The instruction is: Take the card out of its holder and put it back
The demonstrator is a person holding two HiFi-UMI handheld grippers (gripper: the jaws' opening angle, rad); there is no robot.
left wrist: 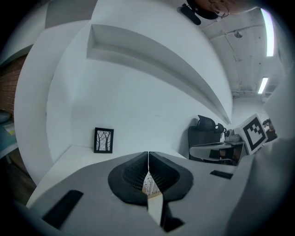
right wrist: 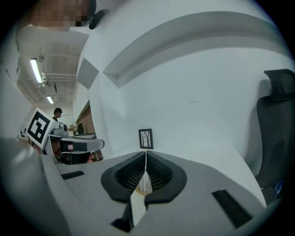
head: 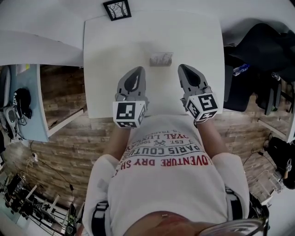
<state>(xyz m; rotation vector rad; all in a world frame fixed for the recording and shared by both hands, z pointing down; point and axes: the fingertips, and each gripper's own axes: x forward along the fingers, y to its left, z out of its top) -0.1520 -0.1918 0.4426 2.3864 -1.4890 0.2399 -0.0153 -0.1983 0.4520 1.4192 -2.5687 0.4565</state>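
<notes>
On the white table [head: 106, 55] a small pale printed card [head: 161, 58] stands upright in its low holder. It also shows through the gap under the tips in the left gripper view, card [left wrist: 150, 184], and in the right gripper view, card [right wrist: 145, 184]. My left gripper [head: 138, 69] hovers just near-left of the card, its jaws together with nothing between them. My right gripper [head: 181, 67] hovers just near-right of it, also shut and empty. Neither touches the card. The closed tips meet in a thin line in both gripper views, left gripper [left wrist: 148, 154] and right gripper [right wrist: 146, 153].
A black-framed tree picture [head: 117, 9] leans at the table's far edge, also seen as picture [left wrist: 103, 140] and picture [right wrist: 145, 138]. A black office chair [head: 258, 50] stands right of the table. A light blue shelf [head: 27, 101] with gear is at the left, over a brick-patterned floor.
</notes>
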